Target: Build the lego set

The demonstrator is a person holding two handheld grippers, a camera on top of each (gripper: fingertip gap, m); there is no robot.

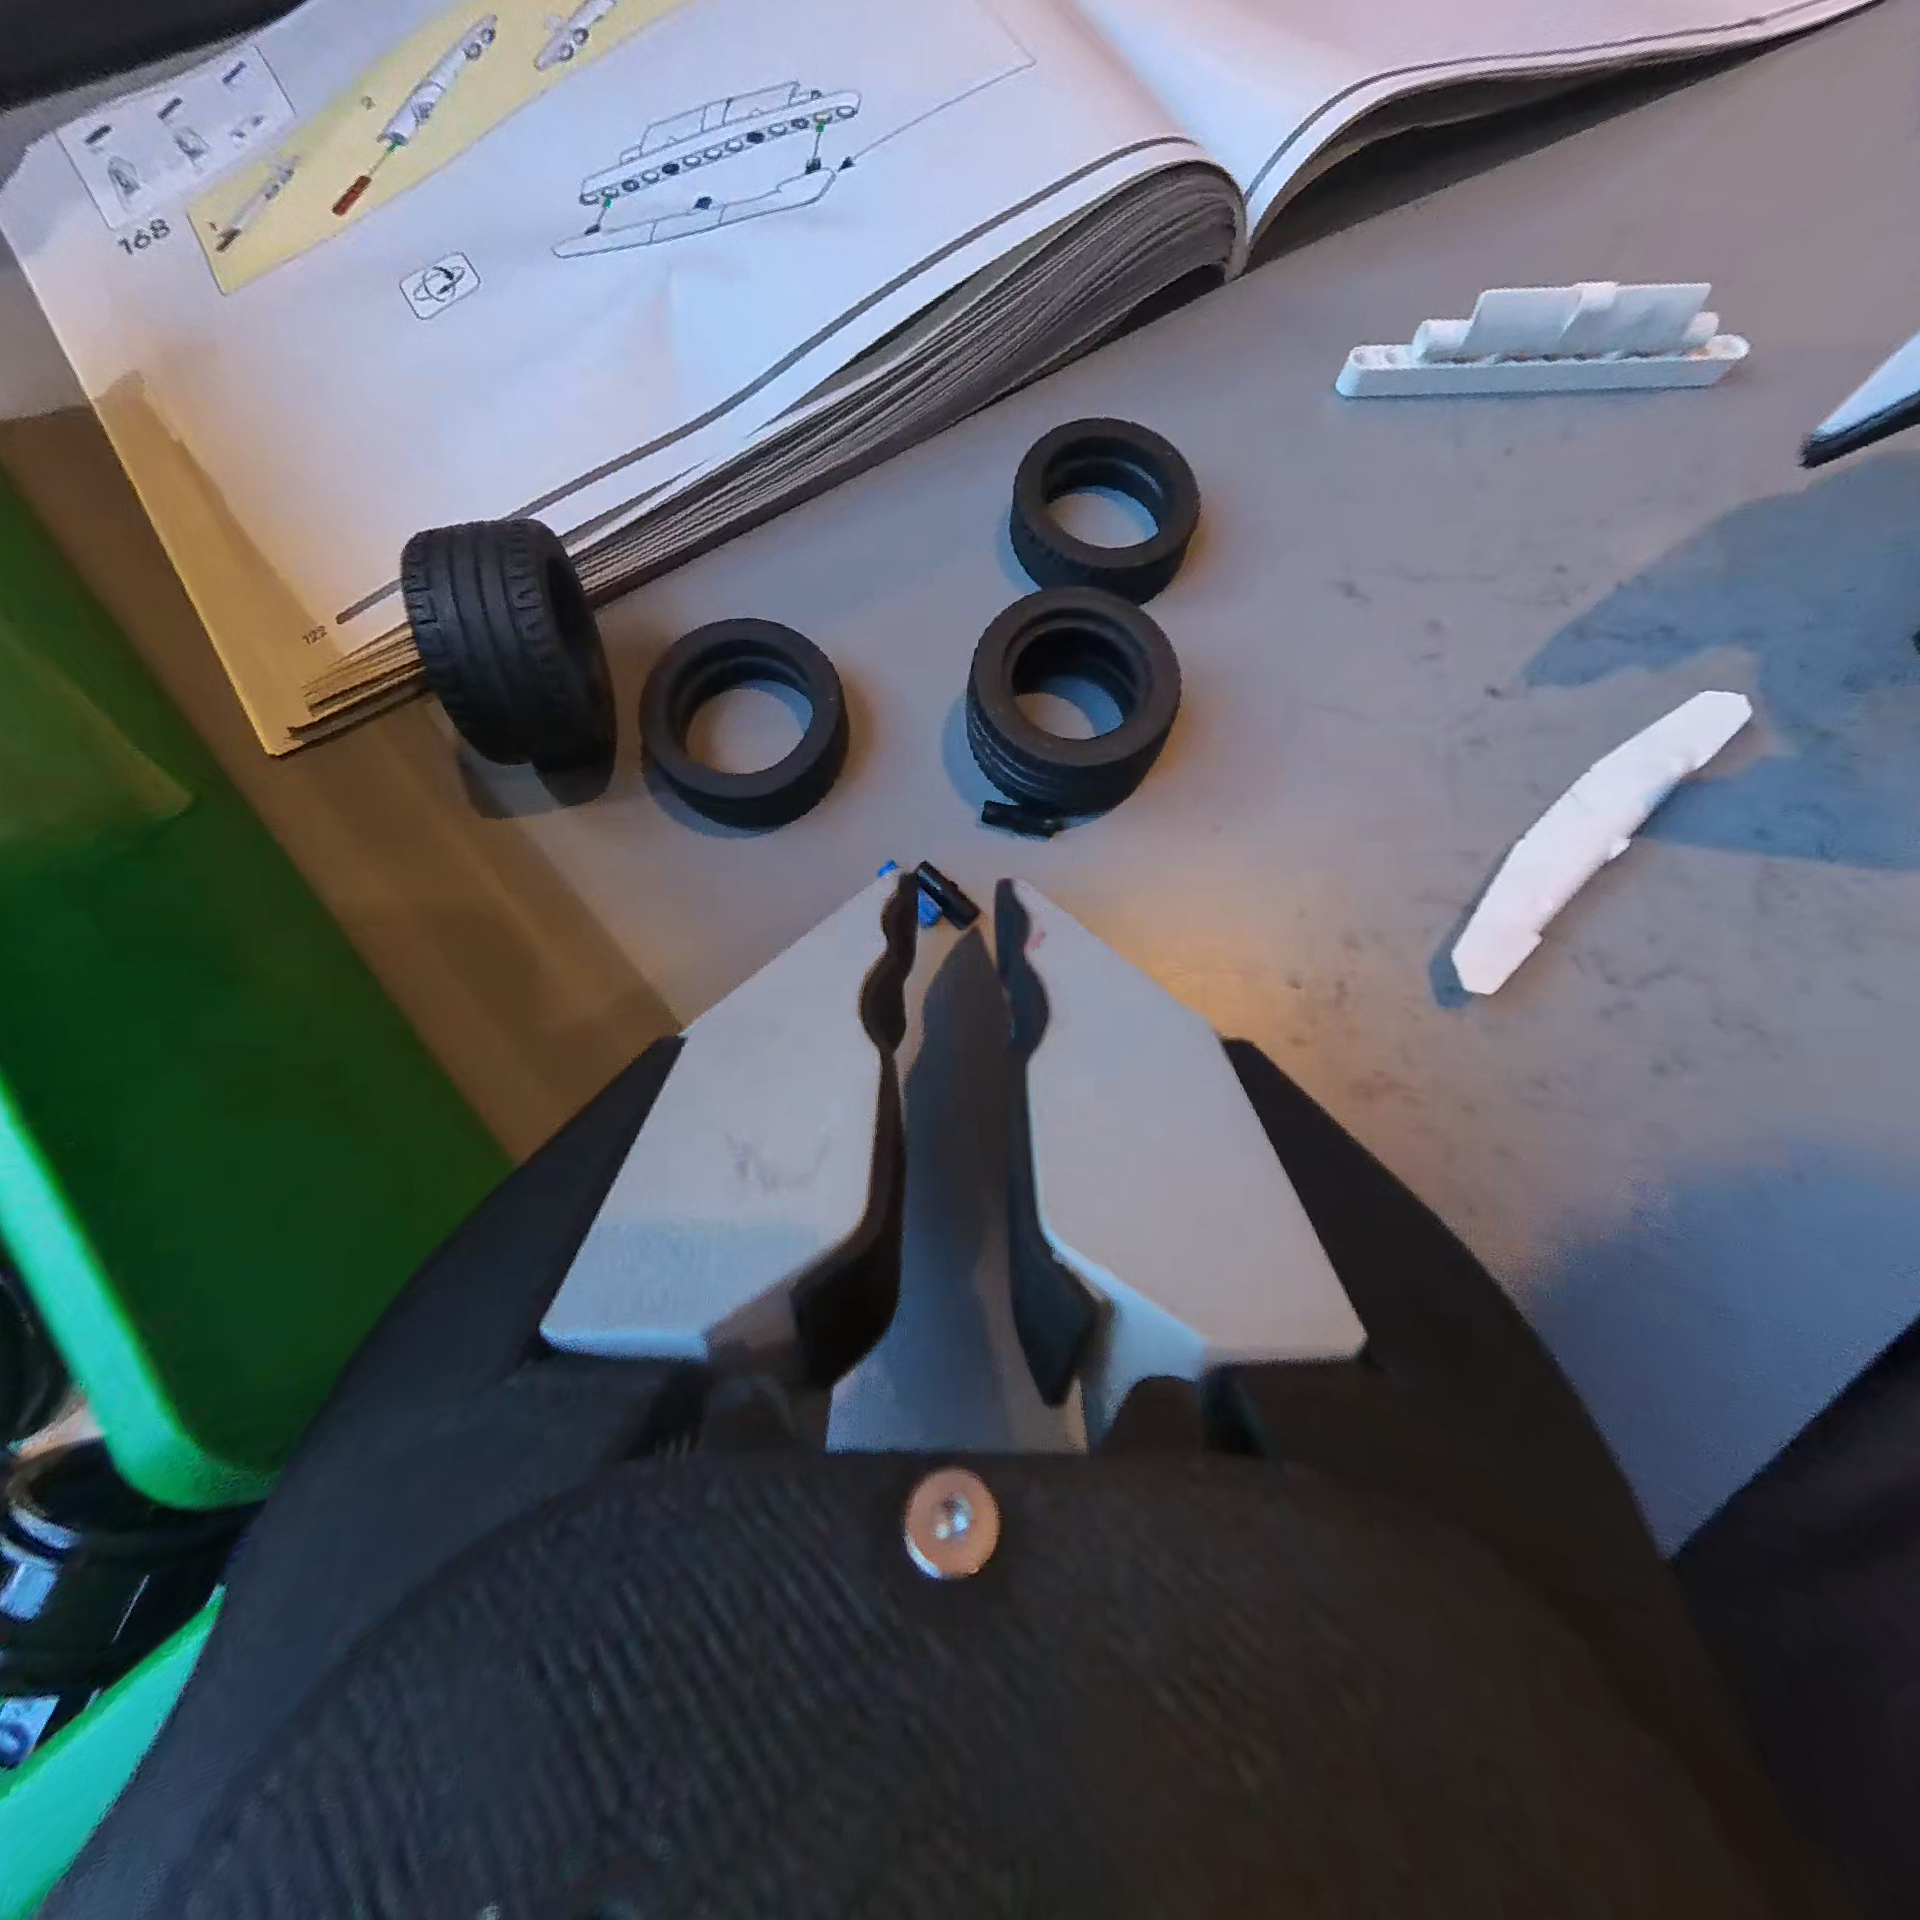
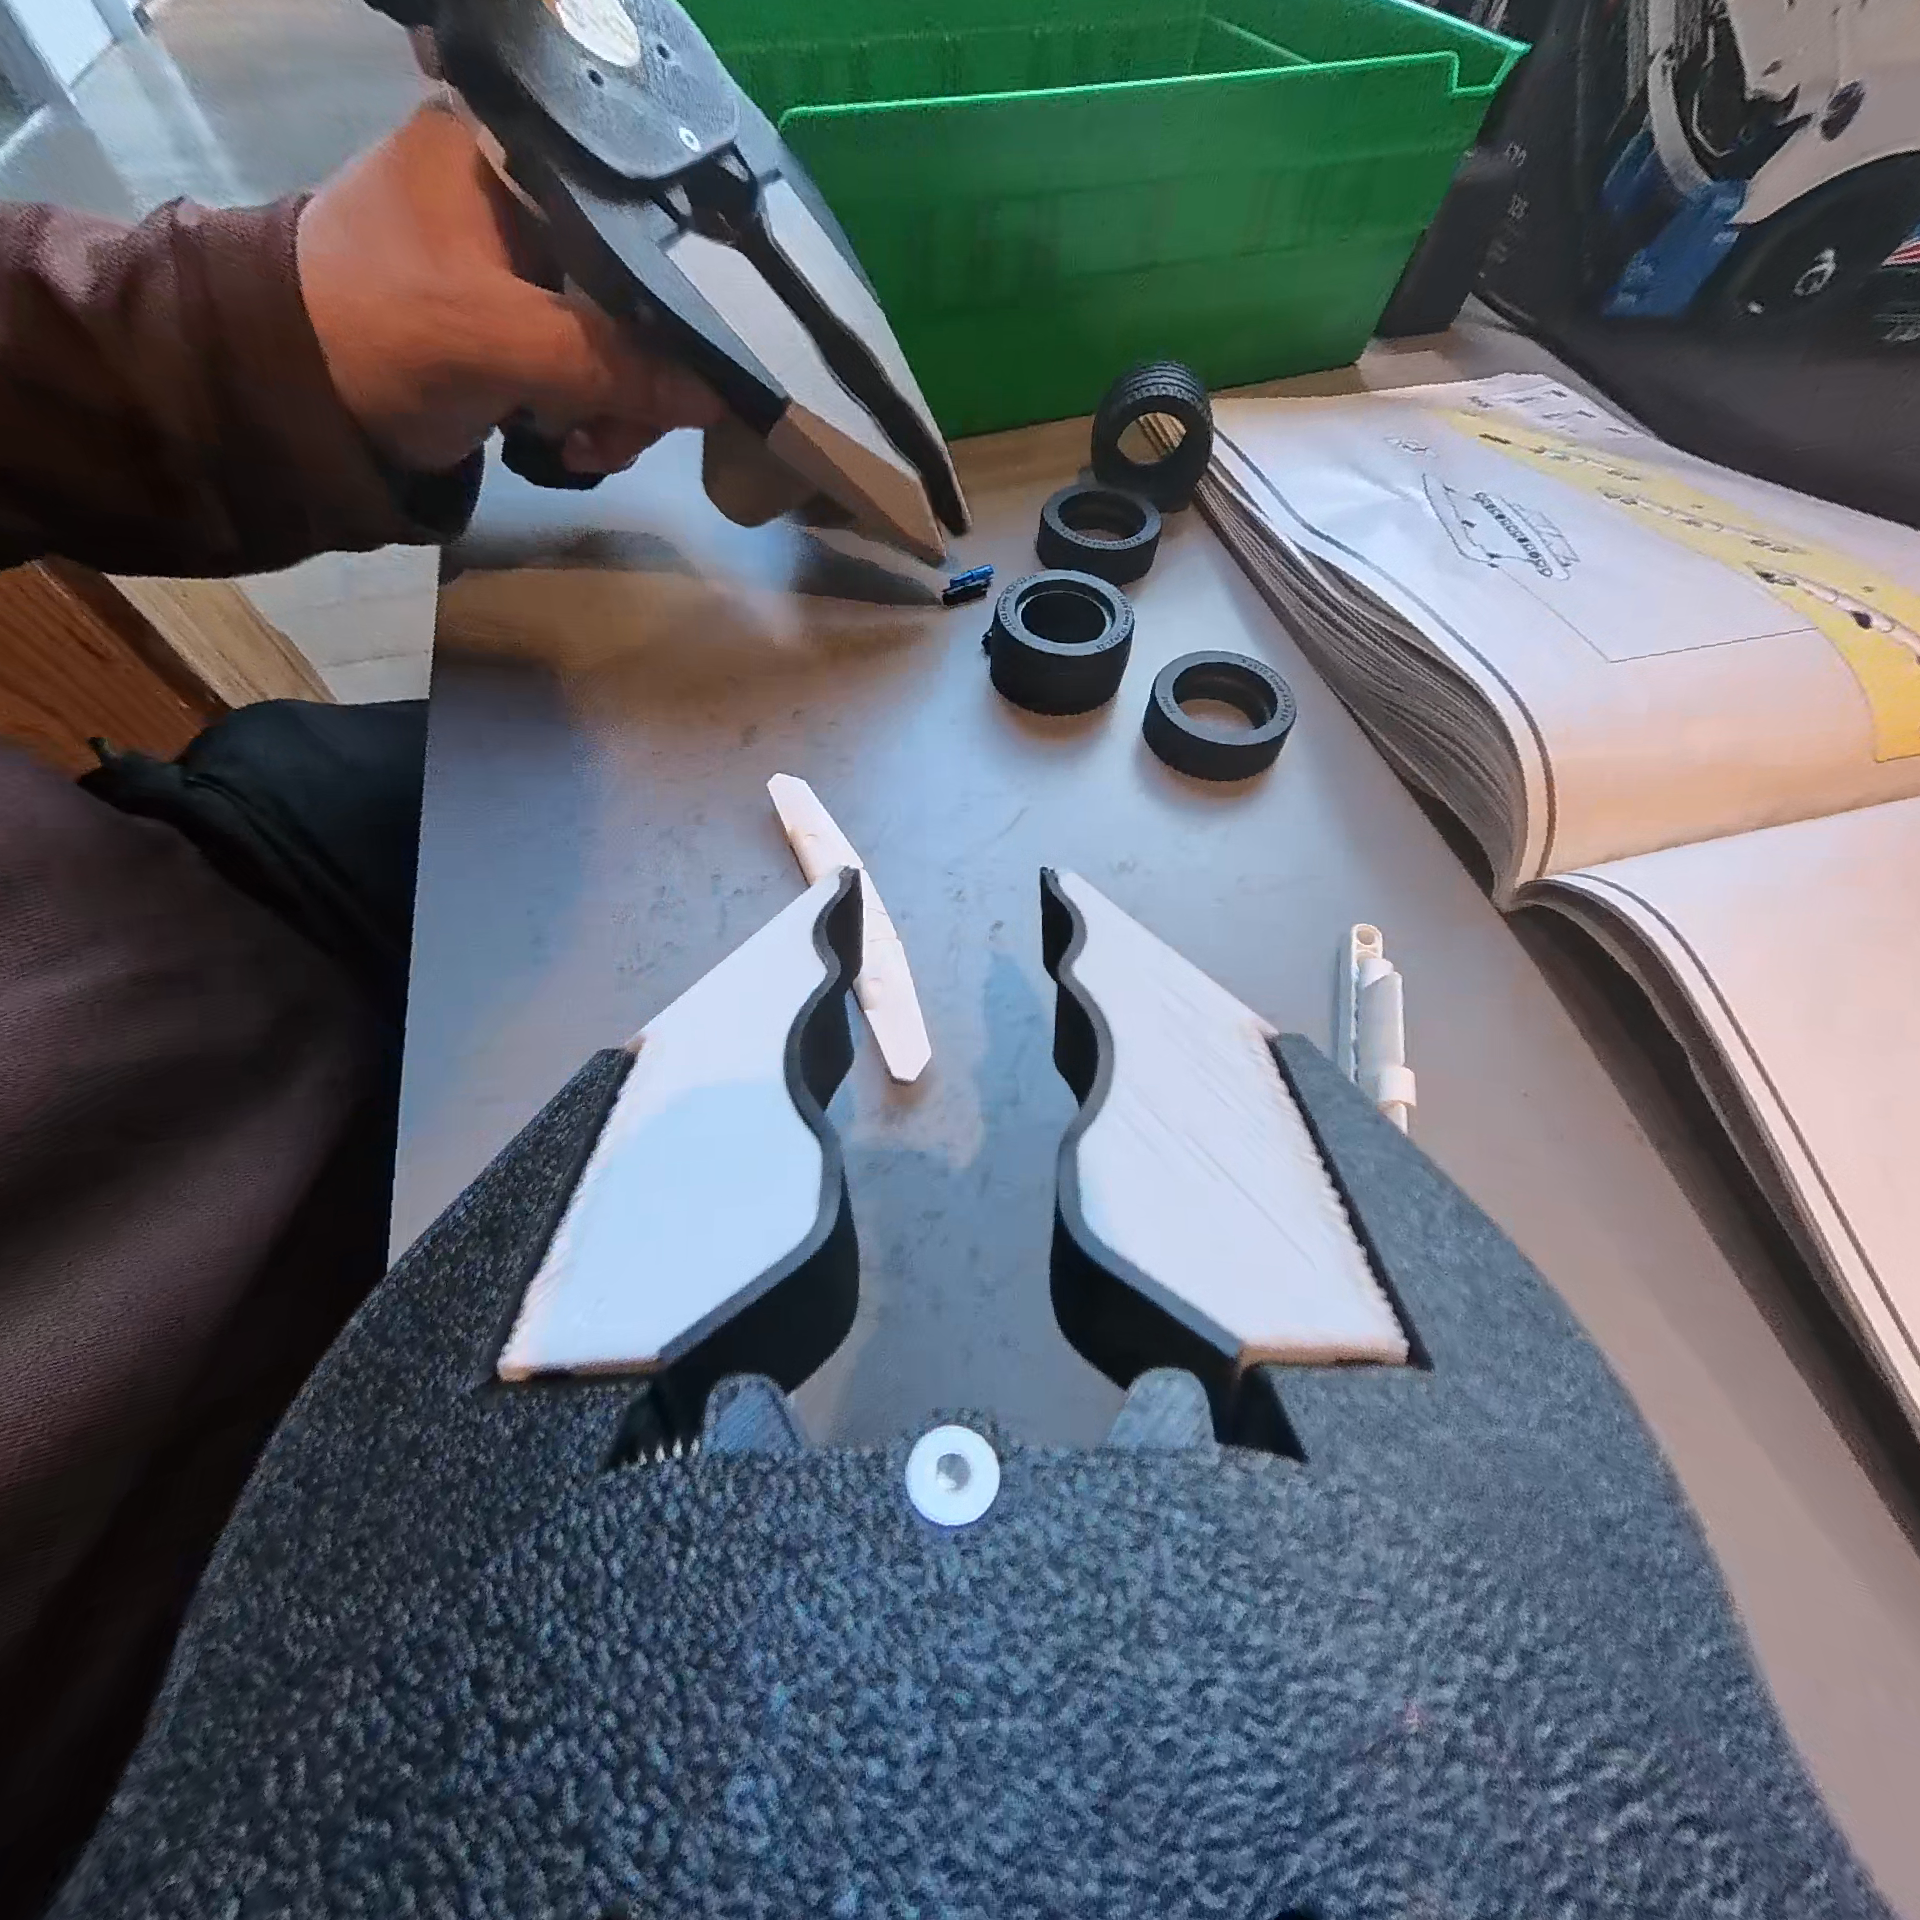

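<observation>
My left gripper (image 1: 951, 888) hovers just above two small pins, one black (image 1: 943, 894) and one blue (image 2: 971, 577), which lie on the grey table (image 1: 1351, 1039). Its jaws stand a narrow gap apart and hold nothing. It also shows in the right wrist view (image 2: 948, 528), held by a hand. My right gripper (image 2: 951, 883) is open and empty above the table. A curved white panel (image 2: 888, 987) lies by its left finger and also shows in the left wrist view (image 1: 1590, 842). A white beam assembly (image 1: 1538, 348) lies to its right (image 2: 1377, 1018).
Several black tyres (image 1: 1070, 707) lie beyond the pins, one upright against the open instruction book (image 1: 623, 312). Another black pin (image 1: 1023, 821) lies by the nearest tyre. A green bin (image 2: 1091, 239) stands at the table's edge, with a printed box (image 2: 1714, 156) beside it. One gripper's finger ends stand about 15 cm off the other's.
</observation>
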